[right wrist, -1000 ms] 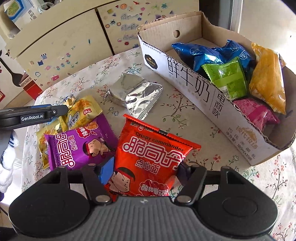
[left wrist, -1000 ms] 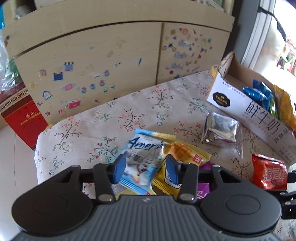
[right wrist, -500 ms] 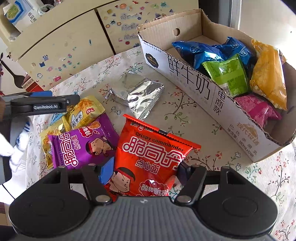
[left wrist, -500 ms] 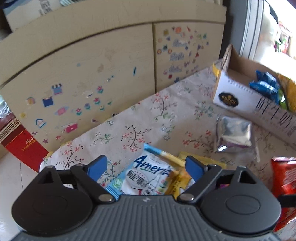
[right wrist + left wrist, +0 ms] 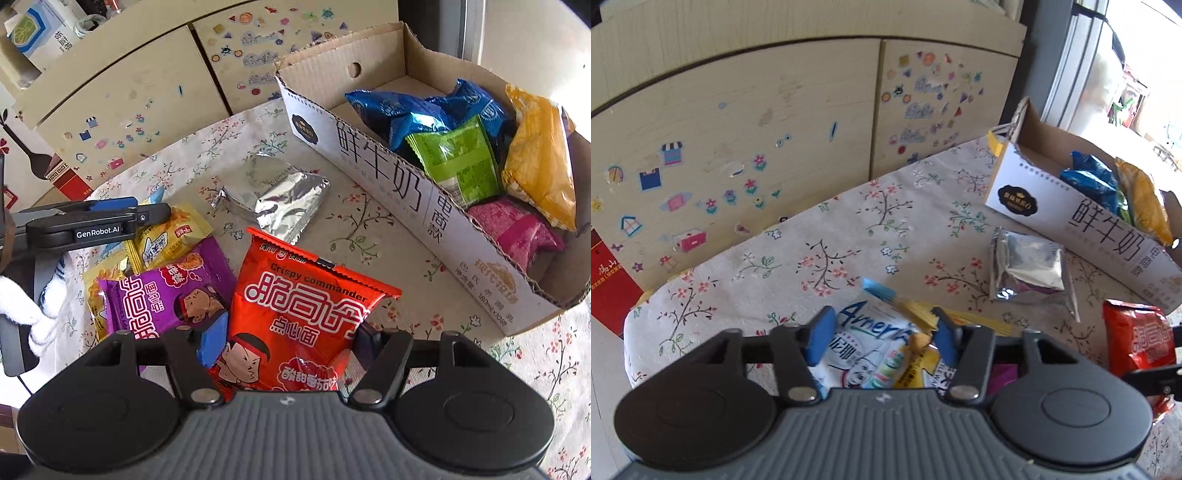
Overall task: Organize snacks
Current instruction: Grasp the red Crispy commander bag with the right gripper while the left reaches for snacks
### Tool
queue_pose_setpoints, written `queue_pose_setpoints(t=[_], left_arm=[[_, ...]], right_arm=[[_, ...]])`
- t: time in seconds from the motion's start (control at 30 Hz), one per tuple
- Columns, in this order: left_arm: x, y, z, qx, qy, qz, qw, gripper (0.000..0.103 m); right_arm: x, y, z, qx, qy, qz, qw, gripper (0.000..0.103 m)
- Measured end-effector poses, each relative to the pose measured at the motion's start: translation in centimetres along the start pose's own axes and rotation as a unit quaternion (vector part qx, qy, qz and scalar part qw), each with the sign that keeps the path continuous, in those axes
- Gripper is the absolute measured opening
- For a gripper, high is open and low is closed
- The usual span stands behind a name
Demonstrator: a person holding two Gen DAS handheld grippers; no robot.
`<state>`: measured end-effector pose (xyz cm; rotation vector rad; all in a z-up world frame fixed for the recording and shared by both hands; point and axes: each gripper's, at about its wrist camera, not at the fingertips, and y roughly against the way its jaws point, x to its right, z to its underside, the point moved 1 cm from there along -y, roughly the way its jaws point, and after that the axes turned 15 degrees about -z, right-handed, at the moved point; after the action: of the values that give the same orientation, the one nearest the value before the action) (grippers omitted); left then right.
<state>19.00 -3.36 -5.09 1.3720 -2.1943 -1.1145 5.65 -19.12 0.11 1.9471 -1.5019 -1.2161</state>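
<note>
Blue-and-white packet (image 5: 864, 350) and red packet (image 5: 299, 317) are both gripped; the picking step is in hand.

Your left tool (image 5: 881, 338) has just closed on the blue-and-white packet, bunching it against a yellow packet (image 5: 919, 363) low on the table (image 5: 849, 229). Your right tool (image 5: 286, 341) is clenched on the red packet, just beside the purple packet (image 5: 162, 295). Next, you need to lift each one clear and carry it into the cardboard box (image 5: 391, 177); check that the yellow packet does not ride along.
</note>
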Motion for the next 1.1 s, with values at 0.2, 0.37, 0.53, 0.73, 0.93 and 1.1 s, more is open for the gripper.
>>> queue_pose_setpoints(t=[0.2, 0.37, 0.53, 0.73, 0.93, 1.1], left_arm=[[-0.2, 1.0, 0.3, -0.002, 0.014, 0.002, 0.9999, 0.043], [-0.8, 1.5, 0.6, -0.011, 0.014, 0.008, 0.9998, 0.043], [-1.3, 2.2, 1.3, -0.039, 0.002, -0.006, 0.9992, 0.043], [-2.0, 4.1, 2.7, -0.057, 0.017, -0.033, 0.9977, 0.045], [-3.4, 5.8, 3.9, -0.101, 0.143, -0.043, 0.9837, 0.073], [-2.3, 5.7, 4.2, -0.133, 0.188, -0.055, 0.9715, 0.086]], right_arm=[[-0.1, 0.0, -0.1, 0.001, 0.003, 0.001, 1.0, 0.074], [-0.1, 0.1, -0.1, 0.002, 0.005, 0.0, 1.0, 0.074], [-0.2, -0.1, -0.2, -0.002, 0.008, -0.002, 1.0, 0.074], [-0.7, -0.2, -0.3, -0.002, 0.017, -0.009, 1.0, 0.074], [-1.0, -0.1, -0.1, 0.0, 0.021, -0.01, 1.0, 0.074], [-1.1, -0.1, -0.1, 0.004, 0.022, -0.006, 1.0, 0.074]])
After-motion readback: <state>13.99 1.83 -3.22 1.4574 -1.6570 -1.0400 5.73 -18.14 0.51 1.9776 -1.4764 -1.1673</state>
